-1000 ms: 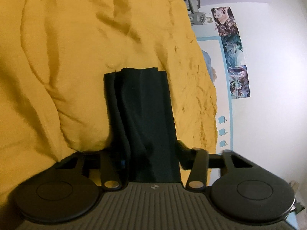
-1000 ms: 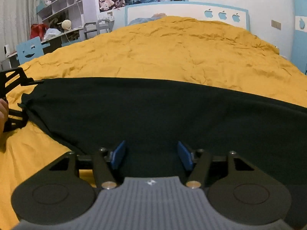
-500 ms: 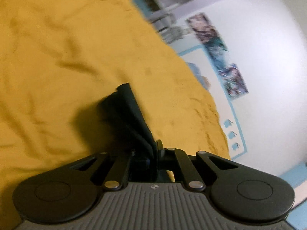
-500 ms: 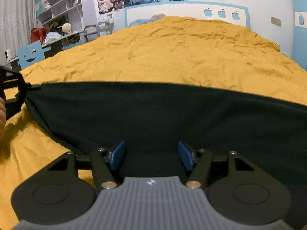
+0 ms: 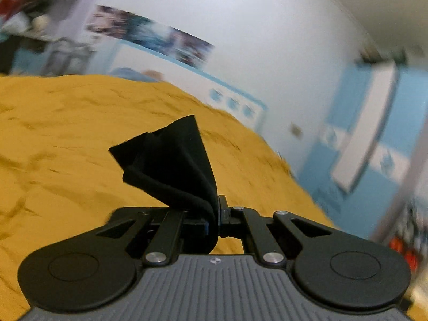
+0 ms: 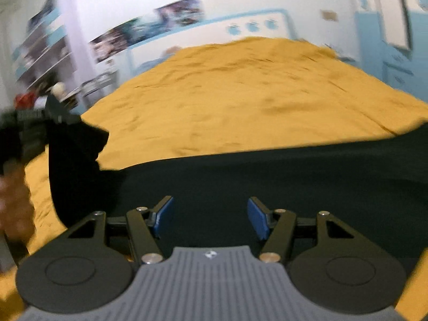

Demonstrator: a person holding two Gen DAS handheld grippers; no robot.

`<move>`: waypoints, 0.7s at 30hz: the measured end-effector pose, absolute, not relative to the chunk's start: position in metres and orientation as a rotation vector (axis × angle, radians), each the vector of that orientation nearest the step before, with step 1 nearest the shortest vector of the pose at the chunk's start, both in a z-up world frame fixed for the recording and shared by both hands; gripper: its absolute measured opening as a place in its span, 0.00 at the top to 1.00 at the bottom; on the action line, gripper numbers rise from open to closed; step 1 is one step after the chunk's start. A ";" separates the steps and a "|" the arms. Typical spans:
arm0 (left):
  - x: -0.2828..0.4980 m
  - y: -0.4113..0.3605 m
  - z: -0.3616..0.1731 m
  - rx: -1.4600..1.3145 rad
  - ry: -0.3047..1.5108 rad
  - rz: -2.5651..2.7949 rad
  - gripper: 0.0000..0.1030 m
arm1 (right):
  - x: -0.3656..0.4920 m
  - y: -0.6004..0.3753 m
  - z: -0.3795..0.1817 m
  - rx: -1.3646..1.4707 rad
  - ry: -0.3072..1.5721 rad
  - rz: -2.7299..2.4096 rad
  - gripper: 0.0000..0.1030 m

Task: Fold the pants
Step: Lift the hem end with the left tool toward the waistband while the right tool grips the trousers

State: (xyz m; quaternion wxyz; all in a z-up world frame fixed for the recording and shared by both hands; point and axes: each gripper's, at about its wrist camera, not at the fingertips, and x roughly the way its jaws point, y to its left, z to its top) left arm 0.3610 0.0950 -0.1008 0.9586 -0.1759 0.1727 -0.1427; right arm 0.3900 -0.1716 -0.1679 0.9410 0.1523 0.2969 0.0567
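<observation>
Black pants (image 6: 267,176) lie across a yellow bedspread (image 6: 240,93). My left gripper (image 5: 215,214) is shut on one end of the pants (image 5: 176,165), which sticks up crumpled above the bed. In the right wrist view that gripper (image 6: 40,117) holds the lifted end at the far left. My right gripper (image 6: 210,218) is open with blue pads (image 6: 163,215), hovering low over the middle of the pants. It holds nothing.
A white and blue headboard (image 6: 256,26) and posters (image 6: 149,30) stand behind the bed. Shelves (image 6: 40,56) are at the left. A blue and white wall (image 5: 374,139) is to the right. The person's hand (image 6: 13,200) shows at the left edge.
My left gripper closed on the pants end, lifted it off the bed and swung toward the headboard. The right gripper stayed open over the pants and tilted slightly.
</observation>
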 end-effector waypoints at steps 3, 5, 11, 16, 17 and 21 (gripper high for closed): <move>0.361 0.054 -0.119 -0.260 0.414 -0.356 0.95 | 0.381 -0.190 -0.170 0.349 0.608 0.082 0.44; 0.368 0.028 -0.133 -0.161 0.520 -0.399 0.94 | 0.376 -0.195 -0.170 0.354 0.608 0.078 0.44; 0.375 0.005 -0.154 -0.083 0.773 -0.565 0.69 | 0.369 -0.200 -0.167 0.364 0.604 0.065 0.44; 0.329 0.044 -0.107 -0.120 0.656 -0.701 0.37 | 0.377 -0.203 -0.163 0.388 0.608 0.075 0.44; 0.328 0.055 -0.096 -0.135 0.640 -0.675 0.26 | 0.380 -0.203 -0.163 0.400 0.614 0.084 0.44; 0.329 0.119 -0.097 -0.270 0.670 -0.446 0.21 | 0.401 -0.201 -0.166 0.455 0.675 0.144 0.43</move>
